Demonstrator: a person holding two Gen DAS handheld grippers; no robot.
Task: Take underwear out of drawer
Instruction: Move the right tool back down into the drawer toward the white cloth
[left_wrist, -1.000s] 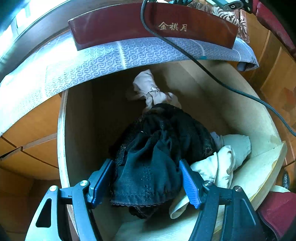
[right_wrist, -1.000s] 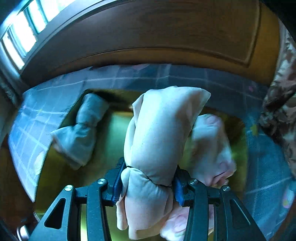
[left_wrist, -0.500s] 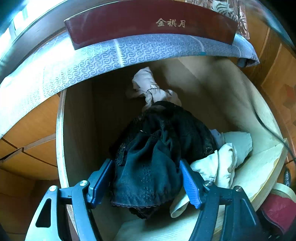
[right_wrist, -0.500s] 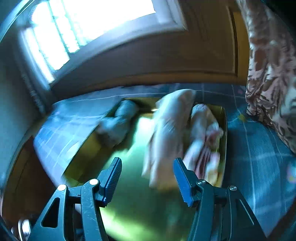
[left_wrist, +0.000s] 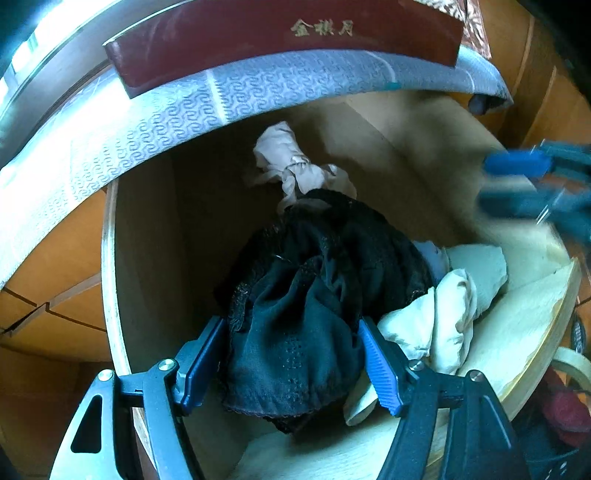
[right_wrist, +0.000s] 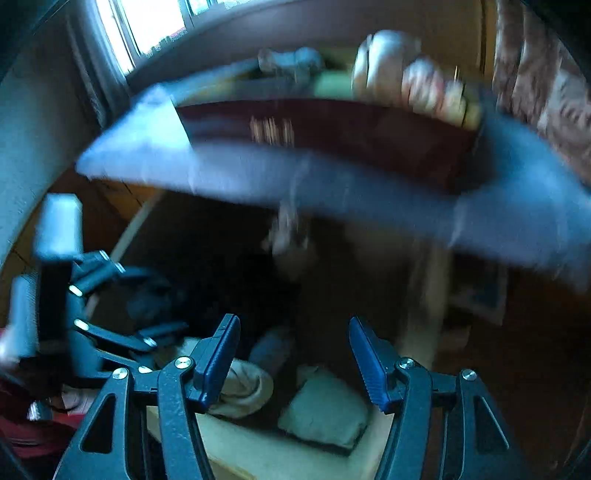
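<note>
two grippers show. the left gripper (left_wrist: 293, 363) has its jaws spread around the black underwear (left_wrist: 303, 321) inside the open drawer (left_wrist: 147, 258), its pads (left_wrist: 378, 363) flanking the fabric; whether they press it i cannot tell. cream bundles (left_wrist: 439, 314) lie just right of it, and a pale knotted piece (left_wrist: 291, 166) lies ahead. the right gripper (right_wrist: 293, 360) is spread and empty over the drawer, its view blurred.

right gripper (right_wrist: 293, 360): let go of the pale roll (right_wrist: 384, 64), jaws now spread with nothing between them
pale roll: left lying in the box on top, beside the other bundles
right gripper's place: swung down over the drawer (left_wrist: 110, 295), a blur at the right edge of the left view
cable: gone from across the left view
</note>
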